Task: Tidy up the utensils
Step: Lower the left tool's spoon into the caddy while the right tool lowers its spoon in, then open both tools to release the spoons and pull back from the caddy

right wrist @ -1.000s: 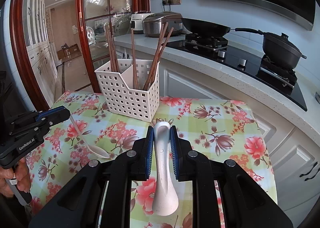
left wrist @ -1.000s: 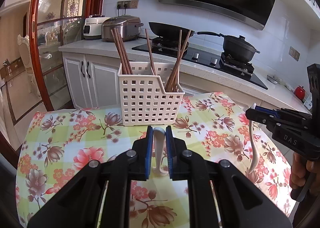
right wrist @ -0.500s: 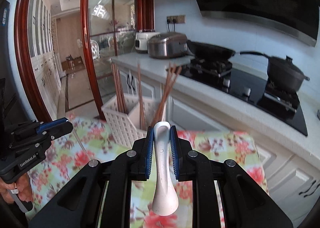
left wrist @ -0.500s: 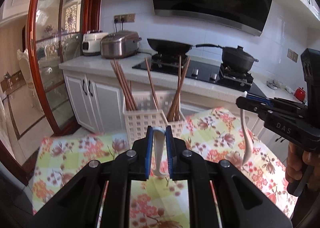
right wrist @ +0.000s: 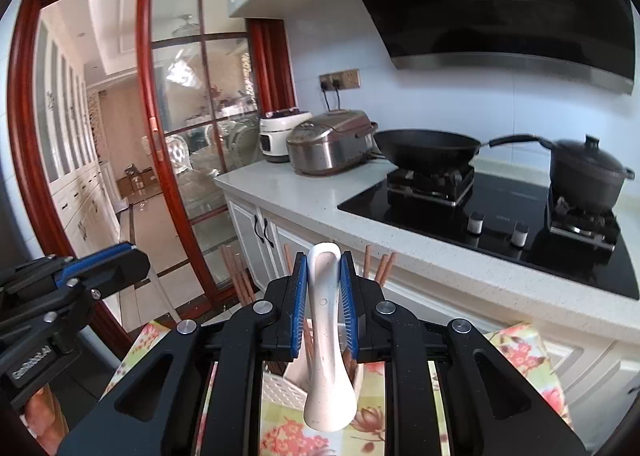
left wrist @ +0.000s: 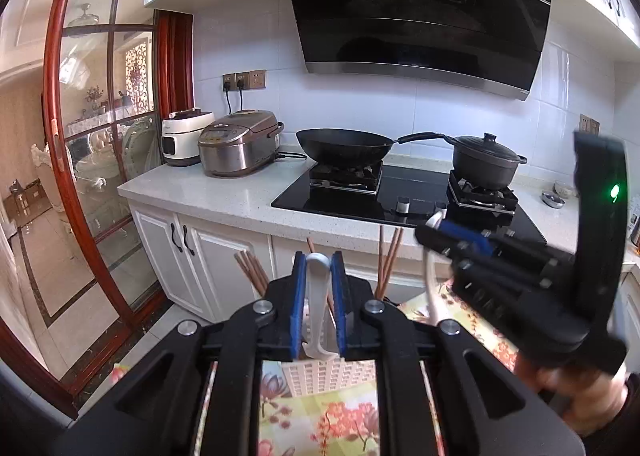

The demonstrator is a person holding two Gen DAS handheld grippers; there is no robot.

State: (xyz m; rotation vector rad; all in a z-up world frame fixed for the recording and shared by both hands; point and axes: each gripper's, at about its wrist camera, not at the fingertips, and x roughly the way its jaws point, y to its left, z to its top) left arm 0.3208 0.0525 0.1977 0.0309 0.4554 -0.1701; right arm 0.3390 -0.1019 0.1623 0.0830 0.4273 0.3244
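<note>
My left gripper (left wrist: 319,268) is shut on the handle of a white spoon (left wrist: 318,316), held above a white slotted basket (left wrist: 320,376) that holds several brown chopsticks (left wrist: 250,270). My right gripper (right wrist: 324,268) is shut on a second white spoon (right wrist: 328,356), also above the basket (right wrist: 280,384) and its chopsticks (right wrist: 380,264). The right gripper shows at the right in the left wrist view (left wrist: 430,230). The left gripper shows at the left in the right wrist view (right wrist: 132,256). The basket stands on a floral tablecloth (left wrist: 320,416), mostly hidden by the grippers.
A white counter (left wrist: 208,192) behind the table carries two rice cookers (left wrist: 236,144), a hob with a black wok (left wrist: 344,144) and a lidded black pot (left wrist: 486,160). A range hood (left wrist: 420,16) hangs above. A red-framed glass door (left wrist: 60,136) stands at the left.
Both grippers have risen and tilted upward with their spoons. The basket and table have dropped low in both views, and the right gripper has come closer to the left one.
</note>
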